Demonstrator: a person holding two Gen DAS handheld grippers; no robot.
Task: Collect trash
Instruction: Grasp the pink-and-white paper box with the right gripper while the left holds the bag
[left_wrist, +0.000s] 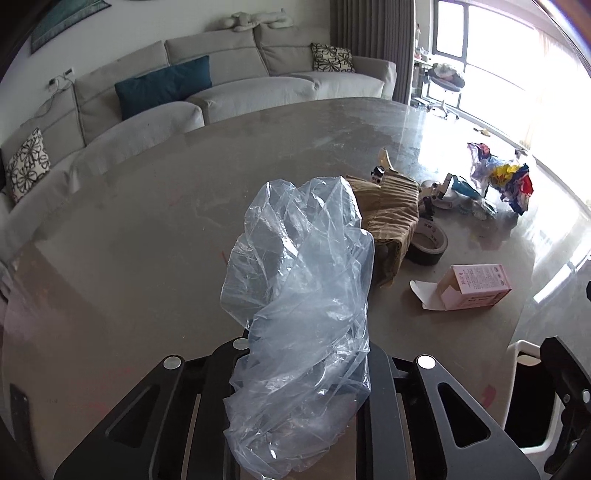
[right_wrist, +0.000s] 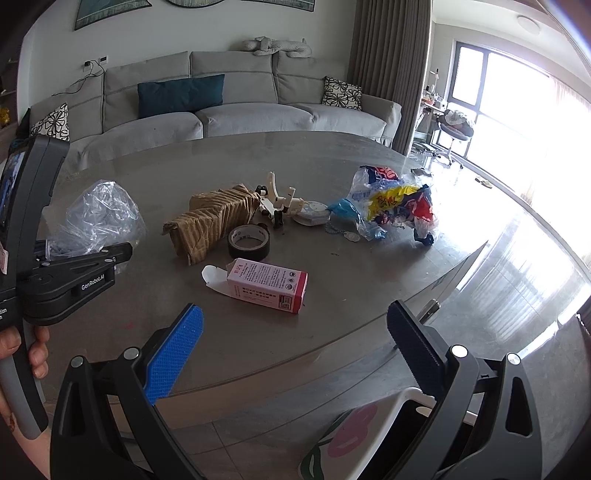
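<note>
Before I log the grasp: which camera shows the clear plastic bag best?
The left wrist view: the clear plastic bag fills its centre, rising from the shut left hand-held gripper. The right wrist view shows it small at the left edge.

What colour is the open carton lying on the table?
Pink and white carton, with a red end panel; clearest in the right wrist view.

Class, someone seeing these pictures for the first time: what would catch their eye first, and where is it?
The crumpled clear plastic bag pinched in the left gripper fills the left wrist view. Behind it, a pink carton lies on the grey table, with a colourful wrapper pile towards the window.
</note>
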